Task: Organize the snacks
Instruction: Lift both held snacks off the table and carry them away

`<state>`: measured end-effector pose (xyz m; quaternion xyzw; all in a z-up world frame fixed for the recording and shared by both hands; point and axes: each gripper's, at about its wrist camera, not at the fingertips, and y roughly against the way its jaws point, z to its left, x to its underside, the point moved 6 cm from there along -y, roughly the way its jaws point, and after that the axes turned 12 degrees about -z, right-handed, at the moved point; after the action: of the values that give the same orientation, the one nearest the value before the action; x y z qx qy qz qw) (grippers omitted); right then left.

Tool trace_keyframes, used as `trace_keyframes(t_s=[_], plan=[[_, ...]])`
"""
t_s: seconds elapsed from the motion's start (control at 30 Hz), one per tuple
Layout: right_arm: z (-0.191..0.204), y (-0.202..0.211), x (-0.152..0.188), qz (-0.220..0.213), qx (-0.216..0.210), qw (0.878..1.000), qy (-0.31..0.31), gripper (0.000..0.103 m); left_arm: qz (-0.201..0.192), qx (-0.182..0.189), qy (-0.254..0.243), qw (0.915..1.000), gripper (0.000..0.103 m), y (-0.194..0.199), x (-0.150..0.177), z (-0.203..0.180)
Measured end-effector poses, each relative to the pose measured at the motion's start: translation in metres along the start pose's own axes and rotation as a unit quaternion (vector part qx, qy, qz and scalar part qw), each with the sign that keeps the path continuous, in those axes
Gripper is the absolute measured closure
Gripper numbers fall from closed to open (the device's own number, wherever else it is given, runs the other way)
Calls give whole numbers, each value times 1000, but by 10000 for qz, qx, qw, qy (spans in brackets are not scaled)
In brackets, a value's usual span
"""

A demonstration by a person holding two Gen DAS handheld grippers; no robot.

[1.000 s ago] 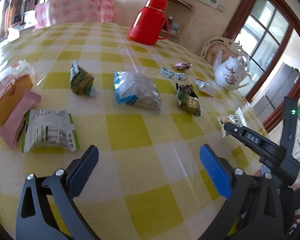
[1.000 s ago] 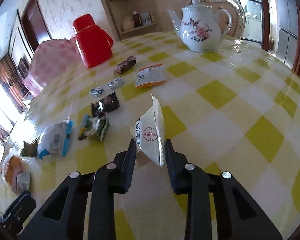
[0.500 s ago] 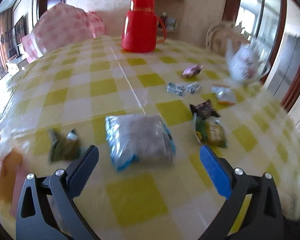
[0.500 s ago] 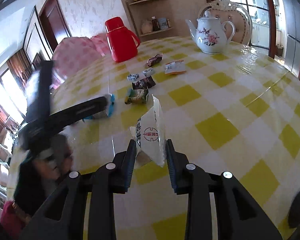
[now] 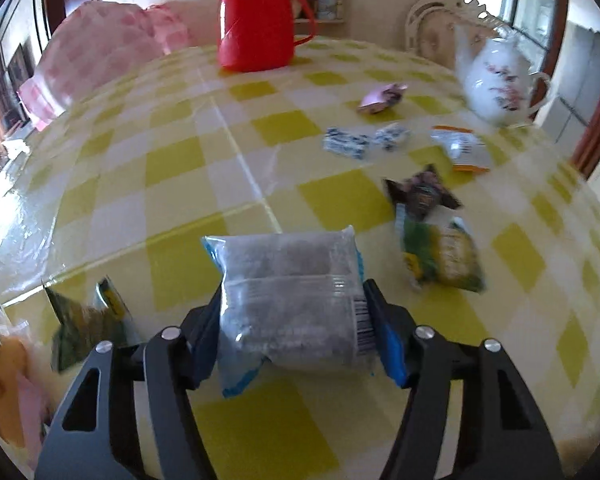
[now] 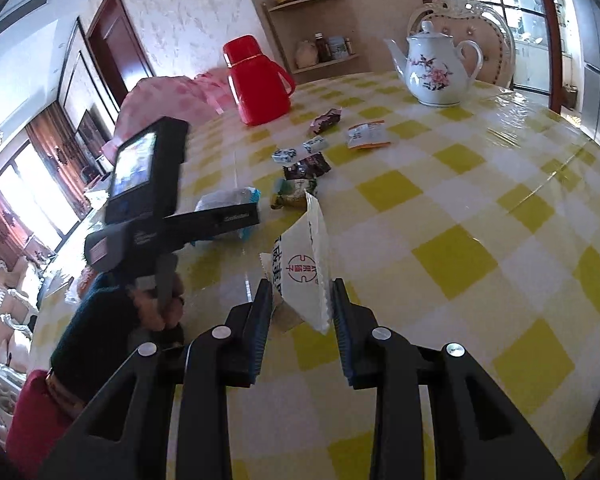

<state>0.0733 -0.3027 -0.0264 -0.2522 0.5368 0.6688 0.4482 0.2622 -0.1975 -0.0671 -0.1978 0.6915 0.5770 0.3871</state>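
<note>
My left gripper (image 5: 292,312) is shut on a clear blue-edged snack bag (image 5: 288,280), with a finger on each side of it, low over the yellow checked table (image 5: 180,160). My right gripper (image 6: 300,300) is shut on a white snack packet (image 6: 306,268) with a red round logo and holds it upright above the table. The left gripper's body (image 6: 204,220) shows in the right wrist view at the left, over the same bag (image 6: 224,200). Loose snacks lie ahead: a green-yellow packet (image 5: 440,256), a dark packet (image 5: 420,192), small blue-white candies (image 5: 348,144), an orange-edged packet (image 5: 460,148) and a pink wrapper (image 5: 380,96).
A red thermos jug (image 5: 256,16) stands at the back of the table and a white flowered teapot (image 5: 496,80) at the back right. A green packet (image 5: 88,320) and an orange snack (image 5: 4,368) lie at the left. A pink checked cover (image 5: 100,48) sits behind.
My left gripper has swung toward the blue-edged bag, moved in and shut on it. My right gripper has lifted back with the white packet still in it.
</note>
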Motion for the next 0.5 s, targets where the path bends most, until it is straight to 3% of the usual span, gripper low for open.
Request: trace_keyframes(t_s=[0.27,0.5], plan=[[-22,-16,8,235,110,9989,-379,73,-349,49,391,9986,40,45,17,-13],[-21,-20,14,207,155,9993,-283,73,-381,17,623,9973,40,94,52,-4]])
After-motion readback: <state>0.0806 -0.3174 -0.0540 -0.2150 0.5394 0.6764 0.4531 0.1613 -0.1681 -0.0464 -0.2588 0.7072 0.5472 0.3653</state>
